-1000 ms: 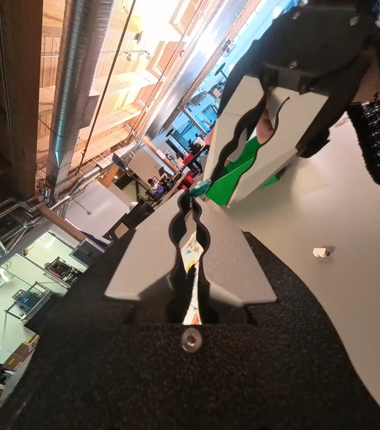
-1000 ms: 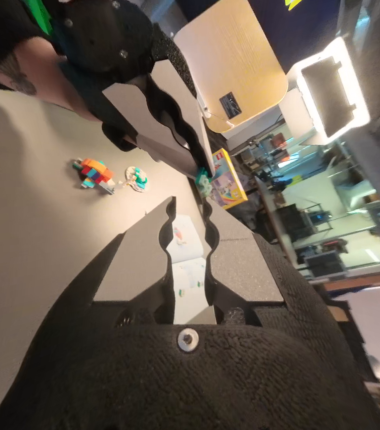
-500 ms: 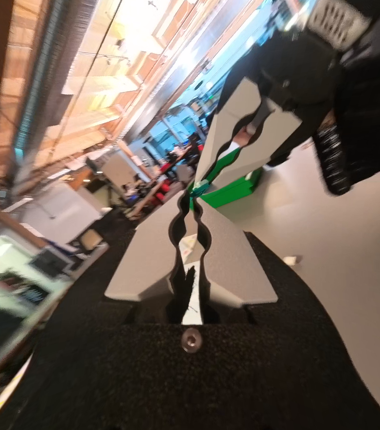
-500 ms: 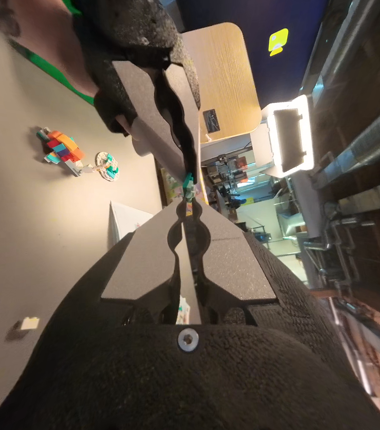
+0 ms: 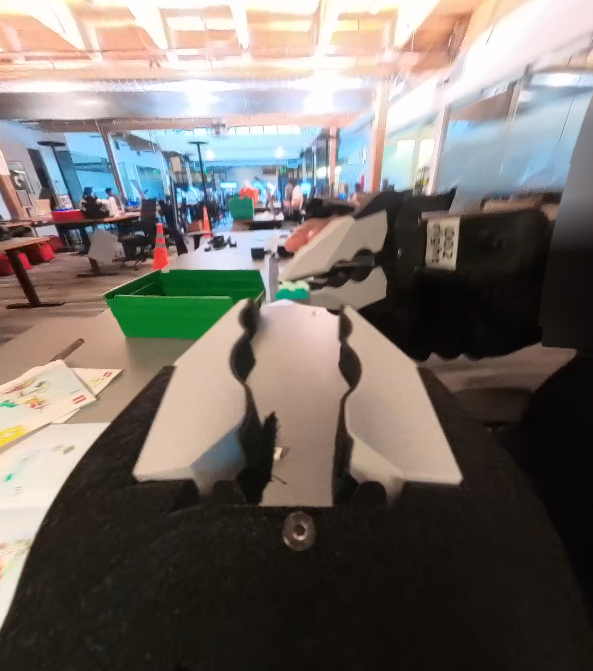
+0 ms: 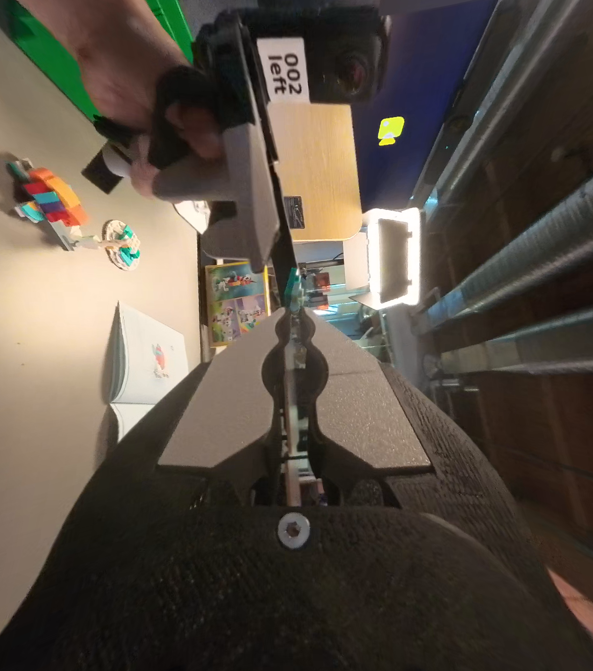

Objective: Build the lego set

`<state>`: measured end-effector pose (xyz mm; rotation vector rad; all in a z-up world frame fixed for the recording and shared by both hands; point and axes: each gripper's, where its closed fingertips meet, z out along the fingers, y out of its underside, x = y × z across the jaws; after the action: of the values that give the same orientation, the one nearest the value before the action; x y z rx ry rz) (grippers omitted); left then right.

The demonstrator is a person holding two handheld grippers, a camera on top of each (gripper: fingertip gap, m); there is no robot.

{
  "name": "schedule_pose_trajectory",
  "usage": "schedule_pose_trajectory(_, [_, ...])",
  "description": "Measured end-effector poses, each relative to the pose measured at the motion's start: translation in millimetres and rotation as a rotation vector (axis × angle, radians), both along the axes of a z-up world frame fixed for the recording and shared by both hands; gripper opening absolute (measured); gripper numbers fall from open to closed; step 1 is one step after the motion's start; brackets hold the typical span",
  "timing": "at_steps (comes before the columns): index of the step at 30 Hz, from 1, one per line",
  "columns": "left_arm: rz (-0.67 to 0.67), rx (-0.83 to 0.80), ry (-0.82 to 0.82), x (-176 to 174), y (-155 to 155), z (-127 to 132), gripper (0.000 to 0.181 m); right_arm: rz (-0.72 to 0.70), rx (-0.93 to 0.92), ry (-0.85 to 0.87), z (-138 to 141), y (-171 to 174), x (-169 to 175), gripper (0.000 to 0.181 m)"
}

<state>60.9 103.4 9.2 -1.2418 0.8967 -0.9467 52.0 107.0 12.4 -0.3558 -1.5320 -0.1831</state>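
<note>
The left gripper [image 5: 297,316] is released, its two grey fingers spread wide with bare desk [image 5: 70,341] showing between them and nothing held. The right gripper [image 6: 293,312] is clenched on a small teal lego piece [image 6: 293,287], which sticks out past its fingertips. In the left wrist view that same right gripper [image 5: 309,287] shows farther off, pointing leftward with the teal lego piece [image 5: 292,290] at its tip, just ahead of the left gripper's fingers and beside a green bin [image 5: 182,305].

Only the left wrist view shows the open room beyond, an orange cone [image 5: 160,247] on the floor, and loose instruction sheets [image 5: 30,399] lying on the desk at the left.

Only the right wrist view shows the partly built lego model [image 6: 51,203] of orange, red and teal bricks, with a round white lego disc [image 6: 120,245] just beside it, an open instruction booklet [image 6: 146,356], and the lego box [image 6: 237,301] at the desk's far edge. It also shows a hand [image 6: 124,72] holding the left gripper.
</note>
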Motion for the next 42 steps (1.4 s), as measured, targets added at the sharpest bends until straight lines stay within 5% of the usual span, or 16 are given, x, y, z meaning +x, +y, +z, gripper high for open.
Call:
schedule_pose_trajectory(9, [-0.004, -0.017, 0.060, 4, -5, -8, 0.016, 0.016, 0.101, -0.065, -10, -8, -3, 0.003])
schedule_pose_trajectory(42, [-0.018, -0.059, 0.136, -6, -7, -18, 0.014, 0.018, 0.119, -0.098, -13, -8, 2, 0.003])
